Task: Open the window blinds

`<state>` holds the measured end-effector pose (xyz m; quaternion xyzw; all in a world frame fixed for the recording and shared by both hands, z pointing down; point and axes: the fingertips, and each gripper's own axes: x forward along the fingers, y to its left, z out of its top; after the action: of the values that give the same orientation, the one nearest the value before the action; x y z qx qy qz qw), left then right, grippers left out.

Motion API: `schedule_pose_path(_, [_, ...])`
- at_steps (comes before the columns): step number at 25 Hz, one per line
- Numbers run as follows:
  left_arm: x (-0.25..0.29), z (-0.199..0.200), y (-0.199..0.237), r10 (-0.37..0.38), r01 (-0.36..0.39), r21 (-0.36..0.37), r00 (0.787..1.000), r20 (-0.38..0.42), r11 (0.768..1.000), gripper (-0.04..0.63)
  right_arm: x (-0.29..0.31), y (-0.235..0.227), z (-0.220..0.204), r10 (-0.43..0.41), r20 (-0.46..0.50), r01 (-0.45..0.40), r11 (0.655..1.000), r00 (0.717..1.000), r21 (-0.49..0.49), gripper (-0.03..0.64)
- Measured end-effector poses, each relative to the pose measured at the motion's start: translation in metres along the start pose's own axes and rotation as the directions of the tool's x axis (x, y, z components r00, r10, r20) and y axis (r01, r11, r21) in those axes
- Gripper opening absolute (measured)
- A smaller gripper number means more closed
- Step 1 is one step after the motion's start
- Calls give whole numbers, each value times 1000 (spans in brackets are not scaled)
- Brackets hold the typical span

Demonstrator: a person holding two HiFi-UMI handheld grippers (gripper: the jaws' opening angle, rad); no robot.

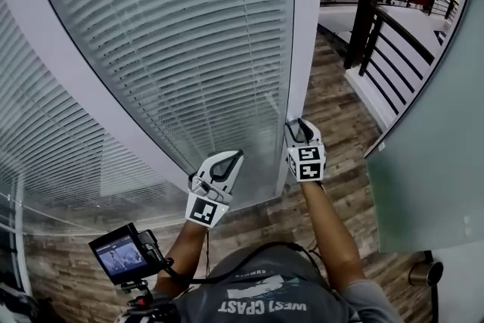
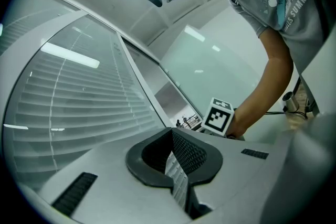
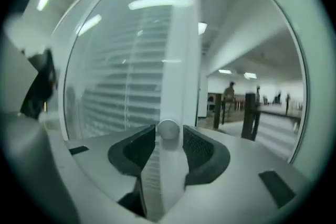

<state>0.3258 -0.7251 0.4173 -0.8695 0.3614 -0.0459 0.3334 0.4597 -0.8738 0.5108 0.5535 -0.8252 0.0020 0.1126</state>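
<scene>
White slatted blinds [image 1: 174, 34] hang behind glass, with a white upright frame [image 1: 302, 49] at their right edge. My right gripper [image 1: 301, 128] is up against that frame. In the right gripper view a small round white knob [image 3: 168, 129] on the frame sits between the right gripper [image 3: 169, 139] jaws, with a thin gap on each side, so the gripper is open. My left gripper [image 1: 236, 155] hovers in front of the glass, left of the frame. It is shut on nothing, and its dark pads [image 2: 189, 152] meet in the left gripper view. The blinds [image 2: 79, 107] look closed.
A wooden floor [image 1: 333, 110] runs to the right of the frame. A black railing [image 1: 378, 19] stands beyond it, with people far off. A frosted glass panel [image 1: 431, 163] stands at the right. A small monitor [image 1: 121, 253] hangs at my lower left.
</scene>
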Motion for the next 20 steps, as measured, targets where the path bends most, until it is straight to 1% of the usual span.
schedule_pose_path(1, [-1, -1, -1, 0, 0, 0, 1000, -1, 1000, 0, -3, -3, -1, 22, 33, -28, 982, 999, 189, 121])
schedule_pose_path(2, [-3, -2, -1, 0, 0, 0, 1000, -2, 1000, 0, -4, -5, -1, 35, 61, -52, 949, 998, 310, 124])
schedule_pose_path(3, [-4, -4, 0, 1, -1, -2, 1000, -4, 1000, 0, -4, -6, 0, 45, 80, -72, 925, 996, 373, 124])
schedule_pose_path(4, [-5, -5, 0, 3, -3, -3, 1000, -5, 1000, 0, -2, -5, 1, 56, 92, -89, 910, 994, 406, 124])
schedule_pose_path(6, [-6, -6, 0, 5, -5, -5, 1000, -6, 1000, 0, 4, -4, 1, 76, 97, -112, 882, 992, 457, 123])
schedule_pose_path(7, [-6, -6, -1, 5, -5, -7, 1000, -8, 1000, 0, 5, -4, 1, 80, 94, -115, 875, 992, 470, 123])
schedule_pose_path(8, [-6, -6, -1, 3, -3, -8, 1000, -11, 1000, 0, 6, -4, 1, 73, 82, -102, 892, 994, 439, 122])
schedule_pose_path(9, [-6, -6, -2, 2, -2, -8, 1000, -12, 1000, 0, 6, -3, 2, 51, 56, -67, 940, 997, 335, 121])
schedule_pose_path(10, [-5, -5, -1, 1, -1, -7, 1000, -11, 1000, 0, 6, -1, 2, 6, 20, -9, 992, 1000, 130, 120])
schedule_pose_path(11, [-5, -4, 0, 2, -2, -6, 1000, -10, 1000, 0, 6, 2, 2, -63, -15, 60, 984, 998, -165, 120])
schedule_pose_path(12, [-4, -3, 1, 2, -2, -6, 1000, -11, 1000, 0, 7, 4, 2, -146, -32, 113, 873, 989, -473, 120])
schedule_pose_path(13, [-3, -3, 1, 4, -4, -7, 1000, -11, 1000, 0, 8, 7, 1, -218, -28, 135, 695, 975, -706, 119])
schedule_pose_path(14, [-2, -2, 2, 6, -6, -8, 1000, -10, 1000, 0, 9, 8, 1, -259, -18, 132, 549, 966, -825, 118])
schedule_pose_path(15, [-1, -3, 2, 8, -8, -11, 1000, -9, 1000, 0, 10, 9, 2, -262, -17, 123, 506, 965, -853, 120])
schedule_pose_path(16, [-1, -3, 1, 8, -8, -13, 1000, -7, 1000, 0, 10, 9, 2, -240, -27, 113, 551, 970, -827, 120])
schedule_pose_path(17, [0, -3, 0, 7, -7, -14, 1000, -5, 1000, 0, 10, 10, 1, -202, -44, 99, 643, 978, -760, 120])
schedule_pose_path(18, [0, -3, -2, 4, -4, -14, 1000, -3, 1000, 0, 8, 11, -1, -149, -62, 74, 760, 987, -646, 120])
schedule_pose_path(19, [-1, -3, -3, 1, -1, -12, 1000, 0, 1000, 0, 6, 12, -1, -85, -67, 42, 874, 994, -484, 121])
schedule_pose_path(20, [-2, -3, -5, 0, 0, -11, 1000, 2, 1000, 0, 4, 12, 1, -25, -51, 9, 954, 998, -299, 122])
